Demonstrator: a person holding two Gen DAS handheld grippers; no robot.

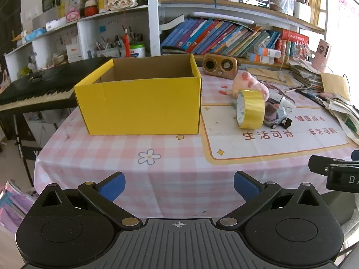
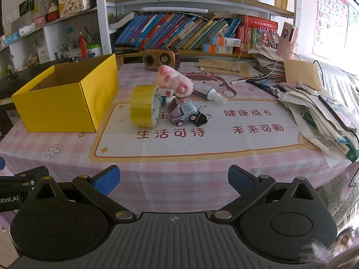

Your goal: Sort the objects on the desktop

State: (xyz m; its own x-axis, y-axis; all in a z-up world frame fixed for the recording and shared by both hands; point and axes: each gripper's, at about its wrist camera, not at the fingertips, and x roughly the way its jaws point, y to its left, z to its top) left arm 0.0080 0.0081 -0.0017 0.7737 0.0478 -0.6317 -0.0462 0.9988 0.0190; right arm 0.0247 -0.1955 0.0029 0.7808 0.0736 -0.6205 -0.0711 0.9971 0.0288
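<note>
Everywhere clutter around pink checked tablecloth [image 2: 179,179]

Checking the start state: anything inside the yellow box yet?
Nothing visible. The yellow box is open-topped; only bare brown inner walls show in both views. Its near walls hide the floor, so low or flat contents can't be ruled out. Tape roll stands outside, on the table.

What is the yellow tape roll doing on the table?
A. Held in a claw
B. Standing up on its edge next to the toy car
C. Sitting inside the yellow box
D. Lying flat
B: the yellow tape roll stands on its edge beside the toy car, outside the yellow box.
</note>
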